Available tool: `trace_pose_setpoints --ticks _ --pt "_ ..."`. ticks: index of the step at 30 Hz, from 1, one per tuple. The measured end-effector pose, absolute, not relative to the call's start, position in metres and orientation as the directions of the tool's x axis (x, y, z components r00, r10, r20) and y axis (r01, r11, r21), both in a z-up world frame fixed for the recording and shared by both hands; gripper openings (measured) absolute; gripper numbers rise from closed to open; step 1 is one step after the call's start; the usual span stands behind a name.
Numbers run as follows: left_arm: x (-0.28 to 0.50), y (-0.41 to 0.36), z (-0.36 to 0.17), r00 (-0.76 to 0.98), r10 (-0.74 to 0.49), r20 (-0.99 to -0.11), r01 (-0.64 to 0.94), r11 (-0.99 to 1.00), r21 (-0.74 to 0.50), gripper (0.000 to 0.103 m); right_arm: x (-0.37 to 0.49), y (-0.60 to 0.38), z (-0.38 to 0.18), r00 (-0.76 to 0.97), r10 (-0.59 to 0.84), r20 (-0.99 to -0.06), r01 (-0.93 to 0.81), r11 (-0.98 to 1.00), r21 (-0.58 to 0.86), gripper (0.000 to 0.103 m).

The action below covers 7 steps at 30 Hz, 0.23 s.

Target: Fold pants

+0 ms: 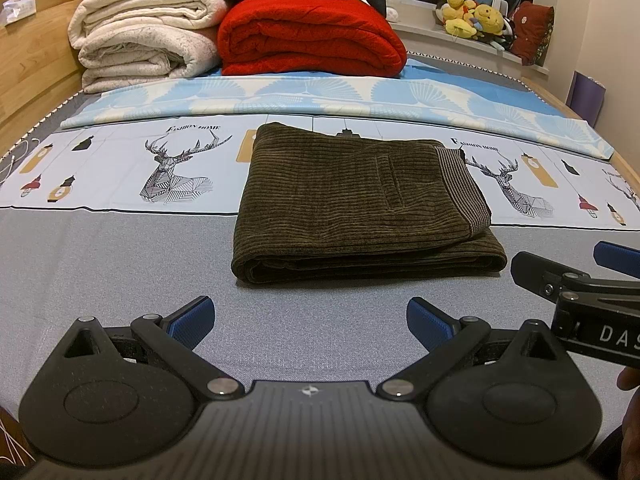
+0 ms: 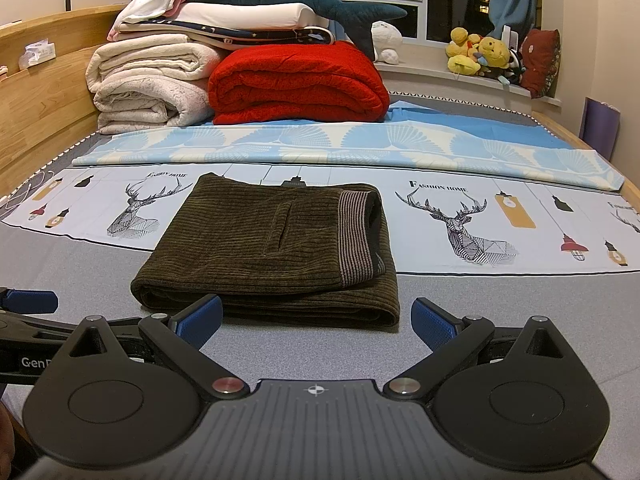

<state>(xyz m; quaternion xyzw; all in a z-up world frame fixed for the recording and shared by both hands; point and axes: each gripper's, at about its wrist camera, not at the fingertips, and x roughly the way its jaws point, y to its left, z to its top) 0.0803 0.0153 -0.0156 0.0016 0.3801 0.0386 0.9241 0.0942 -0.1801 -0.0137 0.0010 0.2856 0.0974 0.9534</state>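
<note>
The dark olive corduroy pants (image 1: 360,204) are lying folded into a compact rectangle on the bed (image 1: 120,264), straddling the line where the grey sheet meets the deer-print cover (image 1: 176,172), with the striped waistband (image 1: 460,184) facing right. The left hand-held gripper (image 1: 308,320) is hovering just short of the pants, released, its blue pads (image 1: 192,322) spread wide and gripping nothing. The right hand-held gripper (image 2: 316,322) is sitting beside it, also released and empty, its left pad (image 2: 200,318) overlapping the near fold. A red blanket (image 1: 312,36) and cream blankets (image 1: 140,36) are stacked at the bed's far end.
</note>
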Motion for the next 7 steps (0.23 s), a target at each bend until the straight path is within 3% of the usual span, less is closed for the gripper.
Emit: trace_pose_setpoints --ticks 7 --pt "0.0800 0.0145 -0.0158 0.710 0.074 -0.700 -0.071 0.997 0.034 0.102 0.0943 -0.1794 -0.0146 0.817 0.186 -0.545 -0.184 0.981 0.058 0.100"
